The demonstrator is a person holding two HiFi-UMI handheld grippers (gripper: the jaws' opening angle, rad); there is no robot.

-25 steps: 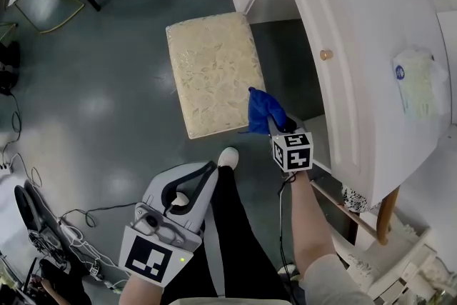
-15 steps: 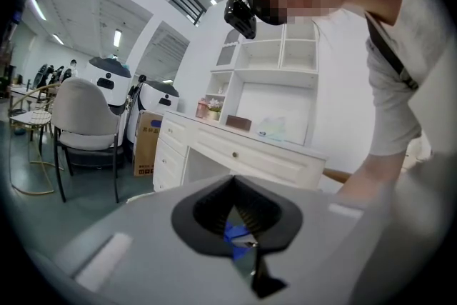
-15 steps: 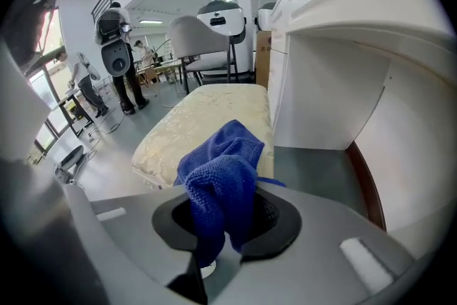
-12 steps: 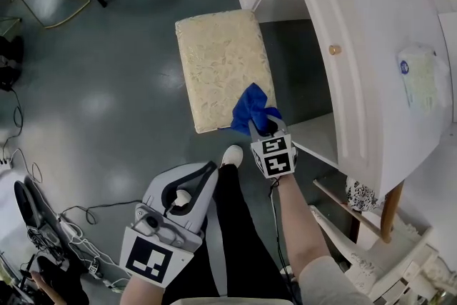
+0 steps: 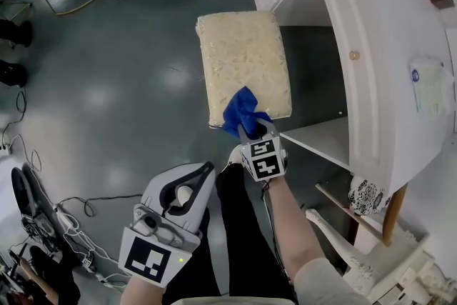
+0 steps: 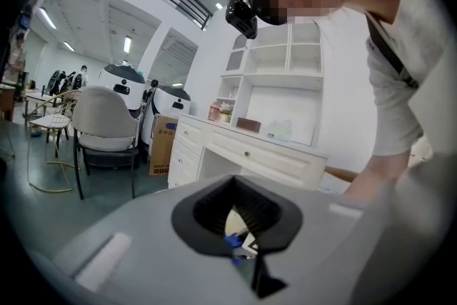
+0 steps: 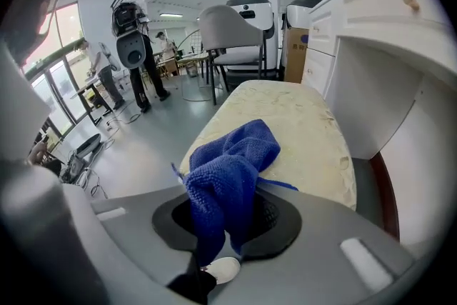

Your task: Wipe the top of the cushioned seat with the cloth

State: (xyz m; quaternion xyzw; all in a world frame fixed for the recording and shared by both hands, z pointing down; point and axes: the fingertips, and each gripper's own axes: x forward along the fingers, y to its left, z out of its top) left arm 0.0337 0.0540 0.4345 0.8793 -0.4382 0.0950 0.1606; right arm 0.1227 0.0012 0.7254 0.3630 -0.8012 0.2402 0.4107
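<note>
White bench (image 5: 371, 46) fills the right of the frame, just beside the cushioned seat's right edge. Bare floor (image 5: 107, 82) is open on the left. Cushioned seat (image 5: 243, 57) sits at upper centre. Left tongs (image 5: 204, 171), lower left, are pressed together and empty, well apart from the seat. Right tongs (image 5: 250, 131) pinch the blue cloth (image 5: 238, 111), which lies on the seat's near edge at centre.

Grey-green glossy floor (image 5: 107, 82) with glare patches; white desk (image 5: 371, 46) with drawers at right; cables (image 5: 36, 221) at lower left. Beyond: grey chair (image 6: 103, 125), white open shelving (image 6: 278, 75), ceiling strip lights (image 6: 128, 45), tall windows (image 7: 53, 75).
</note>
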